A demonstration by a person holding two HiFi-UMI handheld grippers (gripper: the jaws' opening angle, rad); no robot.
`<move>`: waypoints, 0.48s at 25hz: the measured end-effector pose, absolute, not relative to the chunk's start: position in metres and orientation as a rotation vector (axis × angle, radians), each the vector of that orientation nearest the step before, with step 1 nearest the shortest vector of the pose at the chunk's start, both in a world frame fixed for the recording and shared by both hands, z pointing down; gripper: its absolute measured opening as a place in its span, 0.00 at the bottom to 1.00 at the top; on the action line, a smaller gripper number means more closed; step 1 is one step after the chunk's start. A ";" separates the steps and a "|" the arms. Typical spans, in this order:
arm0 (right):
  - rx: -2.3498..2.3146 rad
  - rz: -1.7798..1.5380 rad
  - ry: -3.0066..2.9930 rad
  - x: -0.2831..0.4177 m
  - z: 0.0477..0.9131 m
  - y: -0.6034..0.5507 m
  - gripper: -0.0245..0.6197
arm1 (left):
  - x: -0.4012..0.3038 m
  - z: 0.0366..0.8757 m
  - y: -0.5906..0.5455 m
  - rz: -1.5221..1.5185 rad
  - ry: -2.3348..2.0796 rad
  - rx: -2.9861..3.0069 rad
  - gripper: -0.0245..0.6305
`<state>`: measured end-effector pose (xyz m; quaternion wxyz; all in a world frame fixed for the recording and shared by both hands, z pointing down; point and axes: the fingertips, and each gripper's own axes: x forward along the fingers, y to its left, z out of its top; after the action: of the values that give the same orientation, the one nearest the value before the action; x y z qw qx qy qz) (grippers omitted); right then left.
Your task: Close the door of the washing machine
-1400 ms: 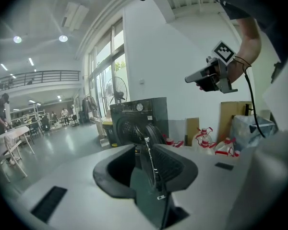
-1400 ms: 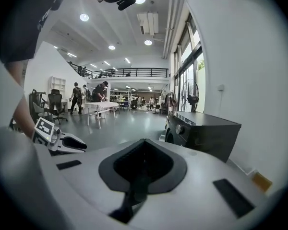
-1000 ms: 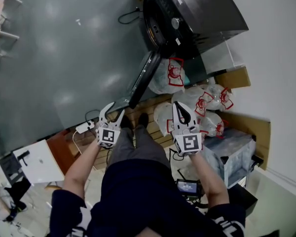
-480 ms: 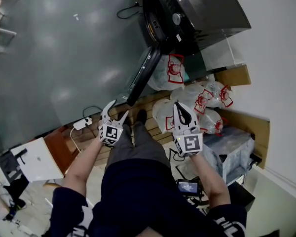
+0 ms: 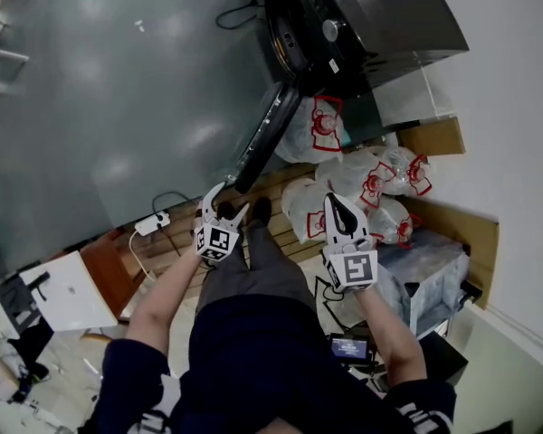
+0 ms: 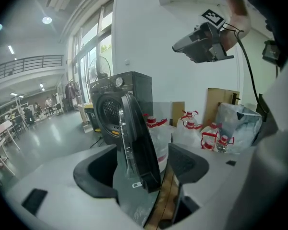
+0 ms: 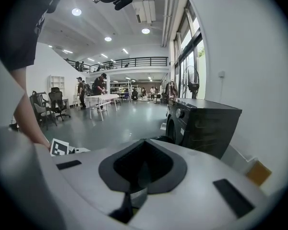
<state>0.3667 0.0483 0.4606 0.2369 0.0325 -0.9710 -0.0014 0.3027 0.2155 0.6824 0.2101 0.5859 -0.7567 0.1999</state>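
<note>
My left tongs (image 5: 228, 199) have just been opening wide and hold nothing; my right tongs (image 5: 334, 200) are closed, also empty. The door (image 5: 264, 143) stands open just ahead of the left ones. It looks stiff, hinged and probably heavy, so I would push its outer edge.

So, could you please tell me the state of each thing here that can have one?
washing machine door, open, swung wide
left gripper, open, fingers just been opening, nothing between them yet
right gripper, shut, empty
</note>
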 end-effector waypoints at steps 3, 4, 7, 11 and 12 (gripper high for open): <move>0.091 -0.002 -2.645 0.370 0.467 0.048 0.07 | 0.305 0.694 0.209 0.551 -2.116 1.600 0.54; 0.091 -0.002 -2.638 0.372 0.469 0.048 0.07 | 0.305 0.698 0.208 0.551 -2.121 1.590 0.54; 0.095 -0.001 -2.622 0.377 0.475 0.047 0.07 | 0.309 0.707 0.202 0.566 -2.123 1.580 0.54; 0.093 -0.006 -2.604 0.381 0.481 0.047 0.07 | 0.311 0.717 0.197 0.587 -2.119 1.565 0.54; 0.089 -0.004 -2.600 0.381 0.483 0.048 0.07 | 0.311 0.720 0.195 0.588 -2.122 1.556 0.54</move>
<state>0.3814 0.0479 0.4827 0.2668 0.0329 -0.9632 -0.0015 0.3110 0.1953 0.7196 0.2207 0.5628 -0.7676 0.2129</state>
